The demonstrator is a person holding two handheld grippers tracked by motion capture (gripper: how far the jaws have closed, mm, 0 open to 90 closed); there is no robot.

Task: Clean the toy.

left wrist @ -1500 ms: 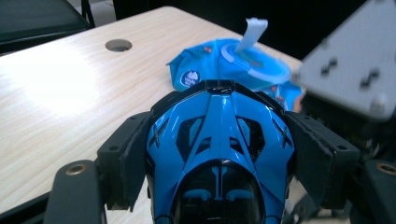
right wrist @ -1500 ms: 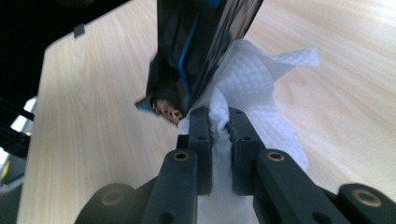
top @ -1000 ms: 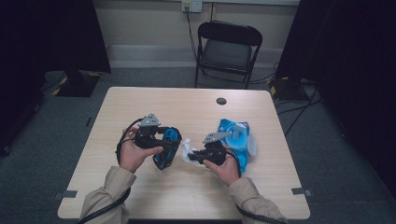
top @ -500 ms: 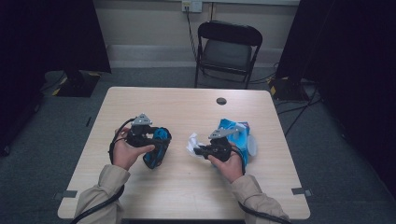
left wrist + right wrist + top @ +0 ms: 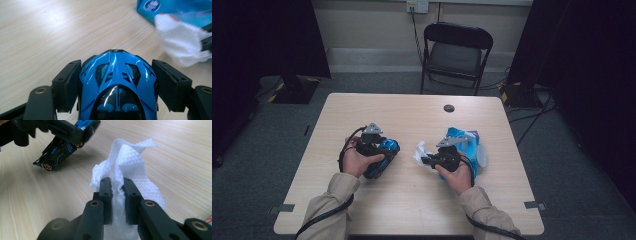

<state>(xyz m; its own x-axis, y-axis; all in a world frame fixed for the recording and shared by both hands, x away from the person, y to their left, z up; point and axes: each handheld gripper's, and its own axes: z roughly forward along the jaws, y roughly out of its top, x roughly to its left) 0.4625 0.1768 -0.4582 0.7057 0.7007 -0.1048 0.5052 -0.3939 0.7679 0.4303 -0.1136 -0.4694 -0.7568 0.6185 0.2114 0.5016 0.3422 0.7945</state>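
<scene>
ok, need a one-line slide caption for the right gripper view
Right hand-held gripper pinching a white paper wipe above the wooden table, blue toy car held by the left hand-held gripper beyond.

At a pale wooden table (image 5: 412,200), a person's left gripper (image 5: 379,146) holds a blue toy car (image 5: 382,159) while the right gripper (image 5: 432,160) clasps a white tissue (image 5: 421,151) beside a blue packet (image 5: 464,142).

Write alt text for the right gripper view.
The right claw pinches a crumpled white tissue between its black jaws above a light wooden table. At upper left, the left claw grips a blue toy car, tilted nose down.
</scene>
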